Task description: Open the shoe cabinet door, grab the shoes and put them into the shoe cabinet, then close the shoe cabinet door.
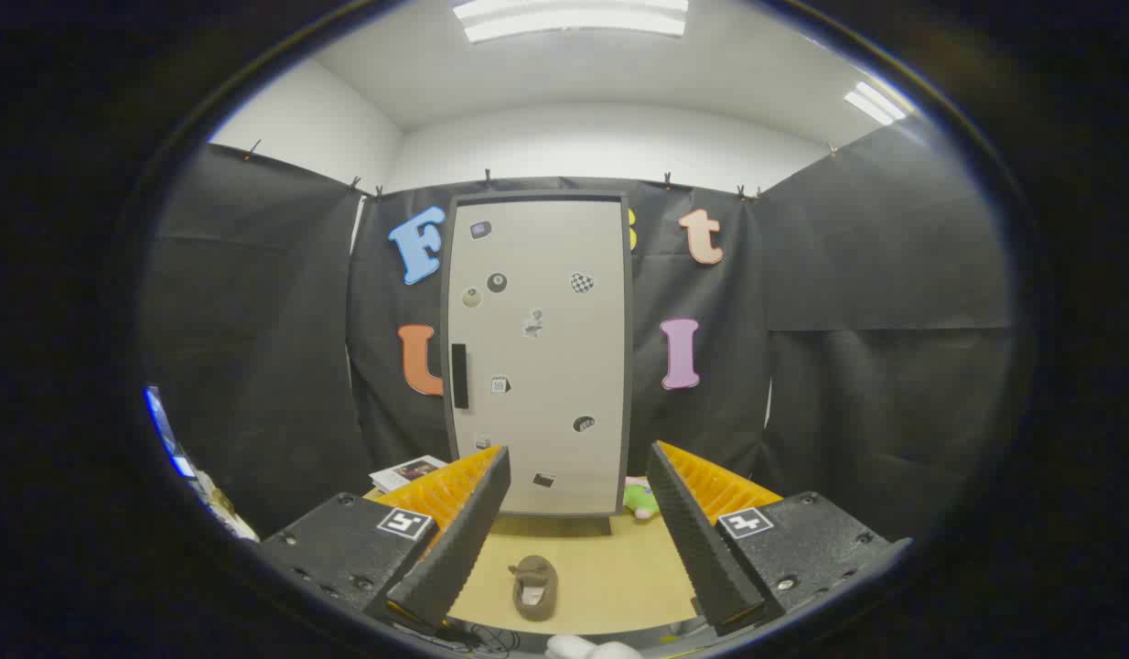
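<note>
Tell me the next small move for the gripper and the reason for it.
Probably bring the gripper forward and up toward the dark handle on the left edge of the cabinet door. The door looks shut, the fingers are open and hold nothing, and the shoe lies on the table between them, so the door should come first.

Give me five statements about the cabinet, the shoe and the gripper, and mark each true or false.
1. The shoe cabinet door is shut. True.
2. The gripper is shut on the shoe. False: its fingers are open, nothing between them.
3. The shoe lies on the table in front of the cabinet. True.
4. The black handle sits on the door's right edge. False: left edge.
5. A green toy sits beside the cabinet's base. True.
</note>
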`<state>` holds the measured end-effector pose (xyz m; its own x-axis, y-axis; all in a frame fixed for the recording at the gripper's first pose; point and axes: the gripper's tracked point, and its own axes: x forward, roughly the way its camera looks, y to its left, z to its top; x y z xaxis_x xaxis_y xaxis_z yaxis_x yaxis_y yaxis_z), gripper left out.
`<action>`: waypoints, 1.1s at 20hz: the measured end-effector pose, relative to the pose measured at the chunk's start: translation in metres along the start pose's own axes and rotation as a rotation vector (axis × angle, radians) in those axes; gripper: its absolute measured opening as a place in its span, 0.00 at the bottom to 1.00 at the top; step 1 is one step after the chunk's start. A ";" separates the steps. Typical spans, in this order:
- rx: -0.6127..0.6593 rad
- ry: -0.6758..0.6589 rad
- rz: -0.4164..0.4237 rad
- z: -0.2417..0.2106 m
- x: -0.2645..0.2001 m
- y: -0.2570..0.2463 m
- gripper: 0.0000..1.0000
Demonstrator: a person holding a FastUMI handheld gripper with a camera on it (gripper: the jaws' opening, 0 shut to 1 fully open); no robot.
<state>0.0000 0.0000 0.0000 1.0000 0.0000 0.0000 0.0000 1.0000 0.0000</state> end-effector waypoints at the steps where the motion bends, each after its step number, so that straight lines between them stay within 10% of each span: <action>1: 0.004 0.002 0.000 0.000 0.001 0.000 0.98; 22: 0.017 0.035 -0.058 -0.013 0.039 0.008 0.98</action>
<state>0.0387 0.0077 -0.0125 0.9977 -0.0580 -0.0356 0.0586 0.9982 0.0155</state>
